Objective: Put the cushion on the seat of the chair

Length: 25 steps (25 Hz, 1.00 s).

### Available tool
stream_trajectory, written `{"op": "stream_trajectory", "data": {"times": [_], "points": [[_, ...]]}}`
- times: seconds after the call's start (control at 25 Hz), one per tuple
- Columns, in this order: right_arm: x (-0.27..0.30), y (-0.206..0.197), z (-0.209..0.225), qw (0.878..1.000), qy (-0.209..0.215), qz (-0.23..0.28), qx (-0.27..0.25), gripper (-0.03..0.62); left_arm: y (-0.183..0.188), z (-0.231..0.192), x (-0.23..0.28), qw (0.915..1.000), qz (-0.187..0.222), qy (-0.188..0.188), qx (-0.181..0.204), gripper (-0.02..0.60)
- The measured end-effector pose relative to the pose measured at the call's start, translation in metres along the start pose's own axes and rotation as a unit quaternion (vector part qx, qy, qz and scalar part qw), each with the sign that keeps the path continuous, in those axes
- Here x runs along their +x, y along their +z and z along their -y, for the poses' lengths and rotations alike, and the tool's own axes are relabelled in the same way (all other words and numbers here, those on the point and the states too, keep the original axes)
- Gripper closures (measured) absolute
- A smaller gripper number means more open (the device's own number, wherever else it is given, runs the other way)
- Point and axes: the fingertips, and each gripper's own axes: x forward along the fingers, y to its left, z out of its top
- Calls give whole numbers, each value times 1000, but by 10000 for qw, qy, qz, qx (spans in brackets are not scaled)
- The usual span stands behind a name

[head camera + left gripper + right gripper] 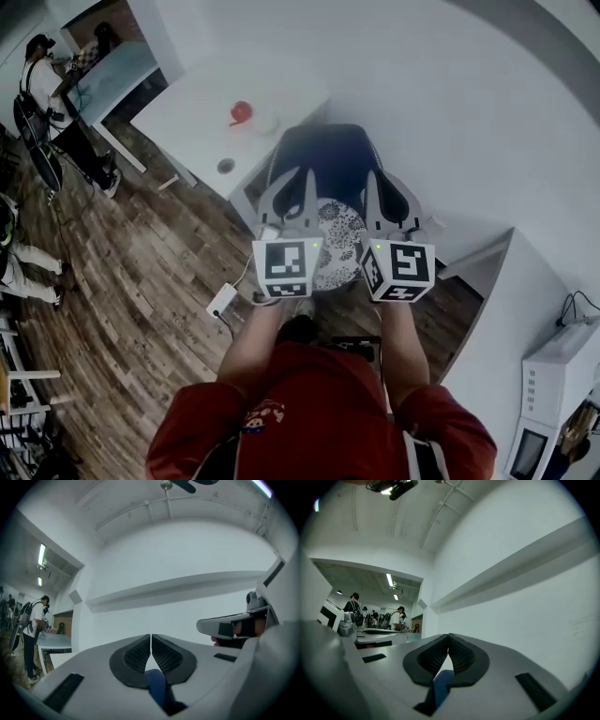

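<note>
left gripper [151, 638] pressed together, pinching nothing; right gripper [448, 637] the same. the patterned cushion [337, 242] lies on the chair [323, 155] seat, six o'clock of the dark backrest, between both claws.

Count's coming in: 1 dark chair [328, 159], 1 patterned cushion [339, 246], 2 tongs, the left tongs [302, 180] and the right tongs [372, 183]. 1 white bench [202, 103] carries 1 red object [241, 111]. Further off, 1 teal bench [117, 80] with 2 people [42, 89] at it, and 1 white corded box [222, 300] on the floor [141, 281].
</note>
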Motion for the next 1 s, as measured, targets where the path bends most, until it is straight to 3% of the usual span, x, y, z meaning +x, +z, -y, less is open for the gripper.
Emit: {"op": "stream_trajectory", "data": {"times": [1.0], "points": [[6,-6,-2,9998,113,-110,-150,568,9,-4,0,9998,162,153,11,548]]}}
